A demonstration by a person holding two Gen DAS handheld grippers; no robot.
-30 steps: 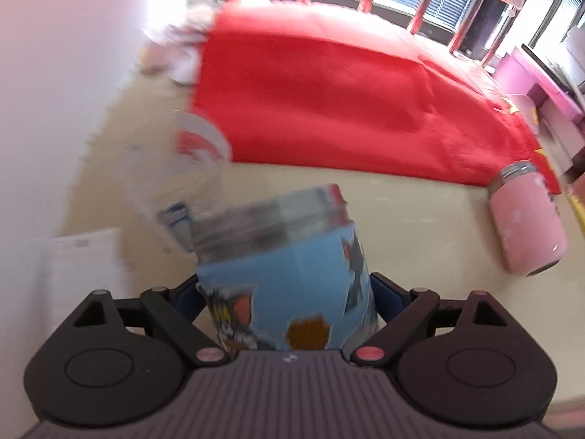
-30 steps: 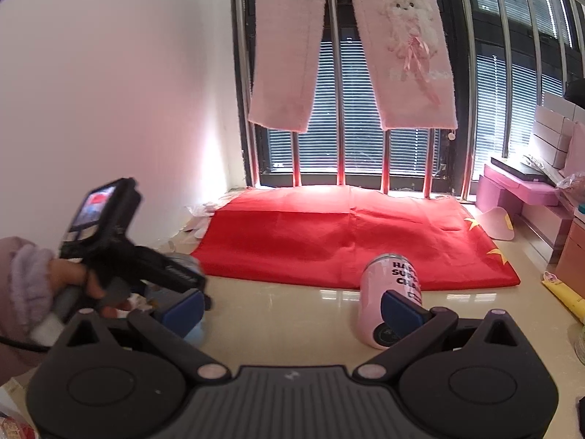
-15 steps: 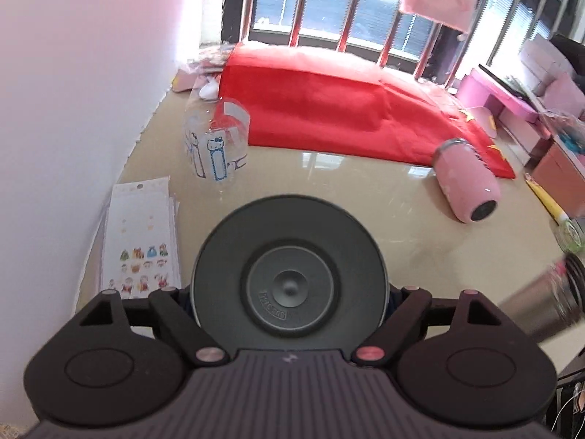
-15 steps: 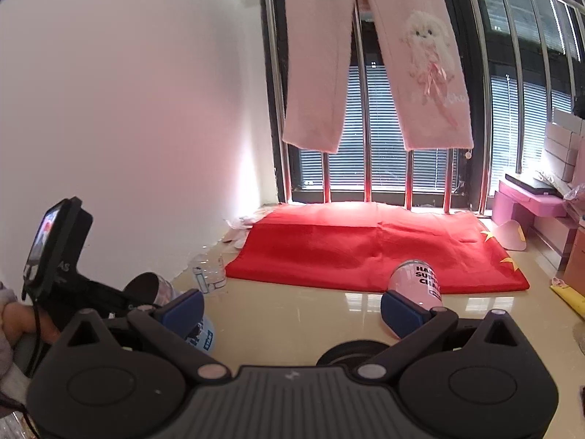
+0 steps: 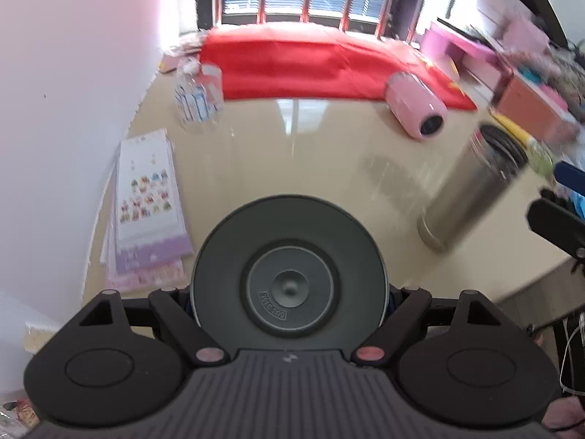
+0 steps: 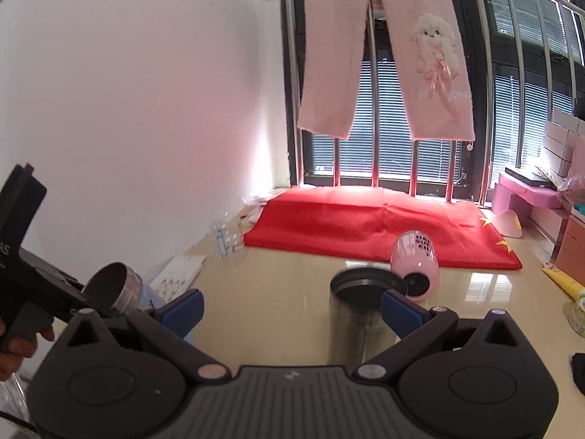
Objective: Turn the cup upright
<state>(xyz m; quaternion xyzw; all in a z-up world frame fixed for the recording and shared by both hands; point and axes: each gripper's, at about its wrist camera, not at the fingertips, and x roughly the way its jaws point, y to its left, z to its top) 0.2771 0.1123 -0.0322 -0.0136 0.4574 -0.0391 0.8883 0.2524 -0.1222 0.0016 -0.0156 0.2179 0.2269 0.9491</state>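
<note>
My left gripper (image 5: 289,294) is shut on the blue cartoon cup (image 5: 289,272); its dark round base faces the camera and hides the fingertips. In the right wrist view that cup (image 6: 120,289) is held tilted above the floor at the left. My right gripper (image 6: 290,307) is open and empty, its blue pads (image 6: 181,309) wide apart. A steel tumbler (image 6: 360,314) stands upright just ahead of its right finger, also seen in the left wrist view (image 5: 471,186). A pink cup (image 5: 415,108) lies on its side by the red cloth (image 5: 321,60).
A clear printed glass (image 5: 199,97) stands by the white wall. Sticker sheets (image 5: 146,205) lie along the wall. Pink boxes (image 6: 526,197) and a yellow tube (image 6: 563,281) sit at the right. Pink trousers (image 6: 384,47) hang on the window rail.
My left gripper has turned the blue cup from its printed side to base-on towards the camera. The right gripper rose and moved up to the steel tumbler.
</note>
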